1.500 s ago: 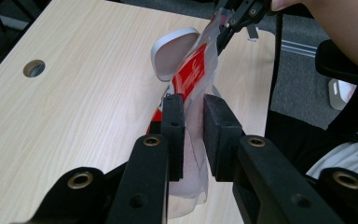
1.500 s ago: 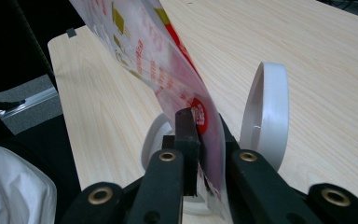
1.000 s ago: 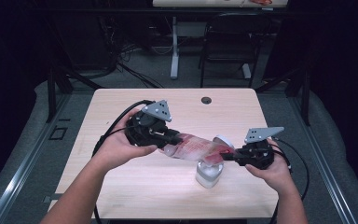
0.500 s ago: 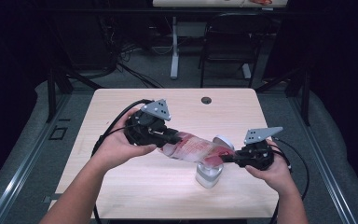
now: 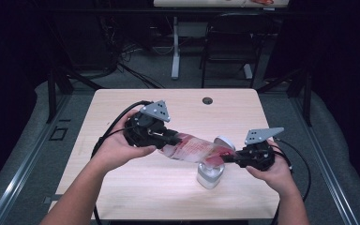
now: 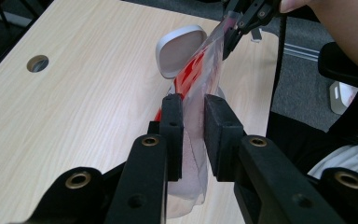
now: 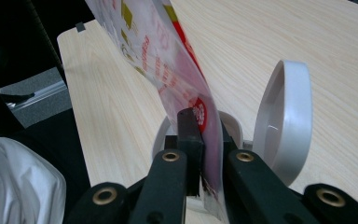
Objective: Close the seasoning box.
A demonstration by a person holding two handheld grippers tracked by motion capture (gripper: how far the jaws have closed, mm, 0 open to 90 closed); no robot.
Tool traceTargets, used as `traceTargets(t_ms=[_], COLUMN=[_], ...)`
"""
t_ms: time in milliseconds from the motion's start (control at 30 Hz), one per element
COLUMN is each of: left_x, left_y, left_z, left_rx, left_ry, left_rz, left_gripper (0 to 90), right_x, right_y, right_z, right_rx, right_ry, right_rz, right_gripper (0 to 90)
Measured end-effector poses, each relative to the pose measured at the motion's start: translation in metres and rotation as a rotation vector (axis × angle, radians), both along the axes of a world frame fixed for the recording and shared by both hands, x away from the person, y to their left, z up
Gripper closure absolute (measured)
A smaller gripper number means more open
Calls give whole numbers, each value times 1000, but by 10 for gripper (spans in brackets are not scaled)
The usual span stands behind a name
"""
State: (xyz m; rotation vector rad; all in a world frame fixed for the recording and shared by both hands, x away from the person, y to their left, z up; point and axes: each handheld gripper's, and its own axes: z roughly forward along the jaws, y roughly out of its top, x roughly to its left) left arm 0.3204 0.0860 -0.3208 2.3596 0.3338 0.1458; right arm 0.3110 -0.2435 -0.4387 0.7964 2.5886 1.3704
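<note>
So the pouch [image 5: 194,149], clear plastic with red print, hangs stretched over the table [image 5: 122,192] between both grippers. The left gripper [image 6: 190,122] pinches one end; its pads sit on either side of the film with a bit of pale plastic bunched between them, and the pouch's end below the jaws runs out of frame. The right gripper [image 7: 204,140] clamps the other end, jaws pressed tight on the film, though one pad is mostly hidden behind the plastic. Right under that end stands a white tub [image 5: 210,174] with its lid [image 7: 284,116] flipped up. The print on the pouch is too blurry to read, and what's inside the tub is blocked by the pouch.
</note>
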Motion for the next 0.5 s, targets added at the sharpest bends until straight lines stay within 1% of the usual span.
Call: traceTargets(t_ms=[100,267,333,433,500], left_x=[-1,-1,-1,0,0], left_y=[2,7,8,13,16], left_z=[0,-2,-3,-7,-10], left_rx=[-4,-10,-13,-18,-22], left_ry=[1,-4,1,4,7], left_rz=[3,5,10,21,27], left_gripper=[784,779,776,774,772], right_x=[0,0,-1,-1,0], right_y=[1,3,4,5,5], right_z=[0,2,2,3,3], right_rx=[11,11,15,19,30], right_ry=[-6,-14,-19,-25,-26], right_rz=[-3,-5,-9,-12,-16], right_gripper=[882,882,881,879,879])
